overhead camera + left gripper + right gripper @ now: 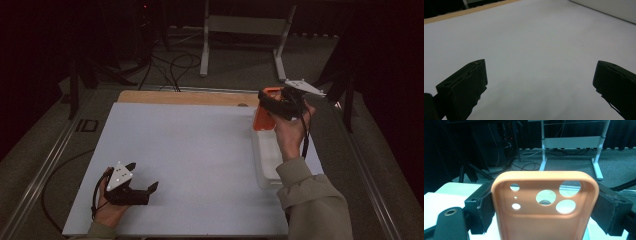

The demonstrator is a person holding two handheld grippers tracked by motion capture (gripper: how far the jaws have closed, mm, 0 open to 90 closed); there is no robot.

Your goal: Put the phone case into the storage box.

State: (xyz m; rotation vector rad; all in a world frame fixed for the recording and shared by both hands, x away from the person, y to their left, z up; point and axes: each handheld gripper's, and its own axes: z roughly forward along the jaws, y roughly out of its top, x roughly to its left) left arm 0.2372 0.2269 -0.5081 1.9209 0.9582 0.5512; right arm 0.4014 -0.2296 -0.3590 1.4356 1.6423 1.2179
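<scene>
Orange phone case (544,207) clamped between right tool (545,212) jaws

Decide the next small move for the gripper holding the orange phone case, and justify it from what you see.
Probably lower the orange phone case toward the white tray beneath it. The right gripper is shut on the case's sides and holds it raised over the tray's far end, while the left gripper rests open on the white table, away from the case.

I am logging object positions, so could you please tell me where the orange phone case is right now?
The orange phone case is clamped in the right tongs, held above the far right of the table, over the white tray.
</scene>
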